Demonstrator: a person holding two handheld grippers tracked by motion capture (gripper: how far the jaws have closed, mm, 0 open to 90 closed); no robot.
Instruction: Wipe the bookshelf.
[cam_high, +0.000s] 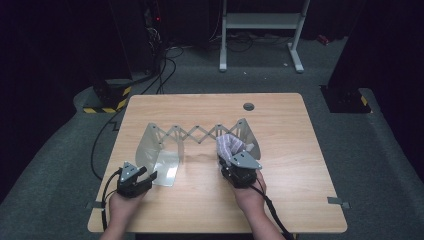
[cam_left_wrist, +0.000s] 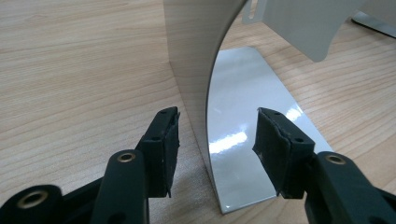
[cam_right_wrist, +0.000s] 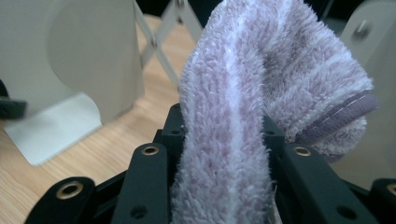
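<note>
Right gripper view: a fluffy lilac towel (cam_right_wrist: 243, 107) is seen clamped between the two black jaws of the right gripper (cam_right_wrist: 224, 154), its folded upper end drooping to the right with a darker stitched hem; in the high view the towel (cam_high: 230, 145) is held just above the table (cam_high: 300, 130), at the right end plate of a pale expandable rack (cam_high: 197, 134), and the right gripper (cam_high: 226, 159) is carried by a hand entering from the bottom edge; the rack's scissor lattice is stretched between two curved end plates; in the left gripper view the left gripper (cam_left_wrist: 217, 140) is shown with jaws apart, straddling the thin edge of the rack's left end plate (cam_left_wrist: 196, 56) without the pads pressing on it; its glossy foot lies flat on the wood.
</note>
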